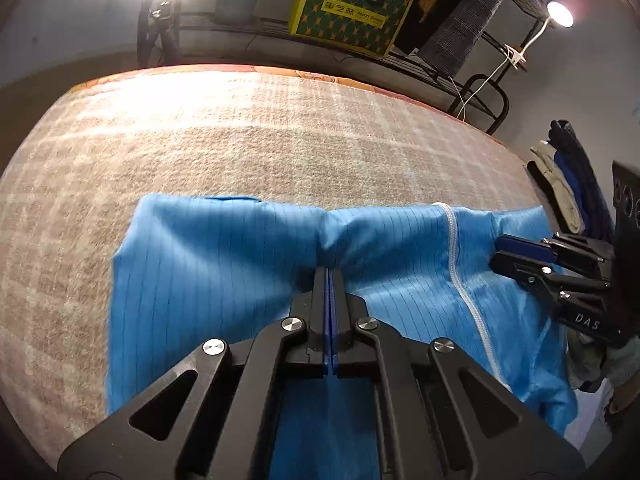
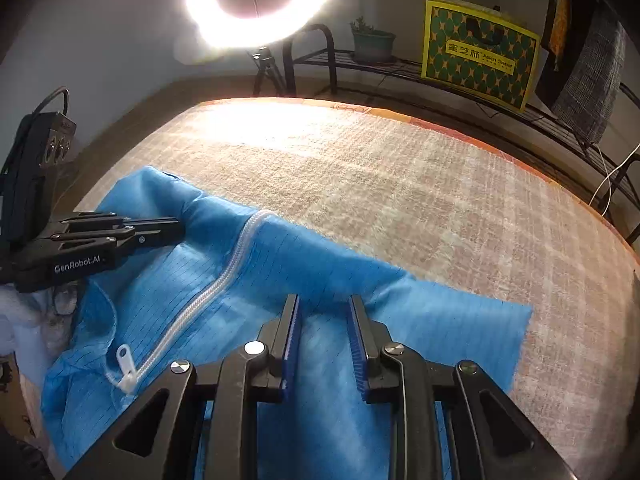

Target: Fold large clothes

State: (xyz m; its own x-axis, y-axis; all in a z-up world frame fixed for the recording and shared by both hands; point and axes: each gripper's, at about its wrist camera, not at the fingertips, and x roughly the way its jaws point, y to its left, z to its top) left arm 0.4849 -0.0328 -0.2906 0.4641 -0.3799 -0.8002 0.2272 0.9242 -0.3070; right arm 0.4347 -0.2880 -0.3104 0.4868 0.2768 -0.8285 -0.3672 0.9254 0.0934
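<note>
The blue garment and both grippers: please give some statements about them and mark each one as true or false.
1. The left gripper is shut on the blue garment. True.
2. The white zipper runs between the two grippers. True.
3. The right gripper has its jaws pressed fully together. False: a gap shows between them, with blue cloth in it.
4. The garment lies on bare wooden floor. False: it lies on a beige checked cover.
5. A yellow patterned box stands on the rack. True.
</note>
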